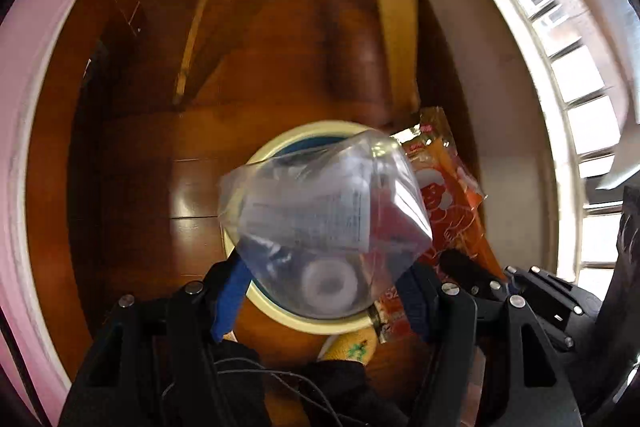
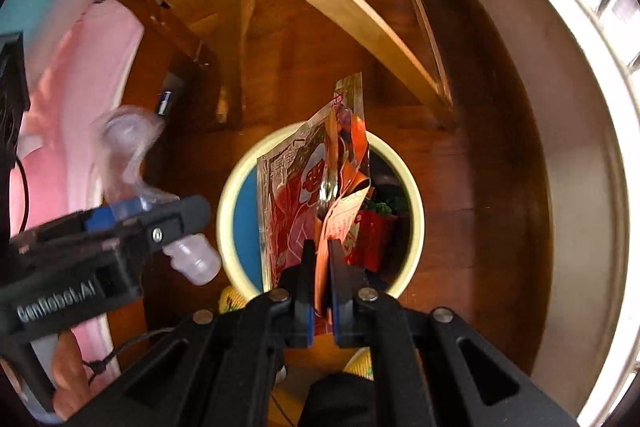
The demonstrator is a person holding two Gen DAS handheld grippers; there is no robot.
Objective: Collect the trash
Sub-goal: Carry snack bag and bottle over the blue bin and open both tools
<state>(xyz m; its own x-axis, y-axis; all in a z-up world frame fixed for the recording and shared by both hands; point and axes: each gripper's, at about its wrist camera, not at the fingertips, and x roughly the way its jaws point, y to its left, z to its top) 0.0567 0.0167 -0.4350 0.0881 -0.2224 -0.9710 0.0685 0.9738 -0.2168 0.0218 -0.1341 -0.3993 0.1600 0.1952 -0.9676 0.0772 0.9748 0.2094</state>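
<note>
The right gripper (image 2: pixel 320 267) is pinching an orange snack wrapper (image 2: pixel 308 183), its jaws pressed nearly together on the foil, and the wrapper is hanging directly above the waste bin (image 2: pixel 228 203). Just left of the bin, the left gripper (image 1: pixel 320 291) is clamping a clear plastic bottle (image 1: pixel 320 211) between spread jaws, the bottle hanging over the bin's cream rim. Inside the bin, red and green litter (image 2: pixel 376 223) is lying. Beyond the bin, the wooden floor (image 2: pixel 288 67) is showing.

Right gripper (image 2: pixel 320 267) pinching orange wrapper (image 2: pixel 304 195) above bin (image 2: pixel 416 211)
</note>
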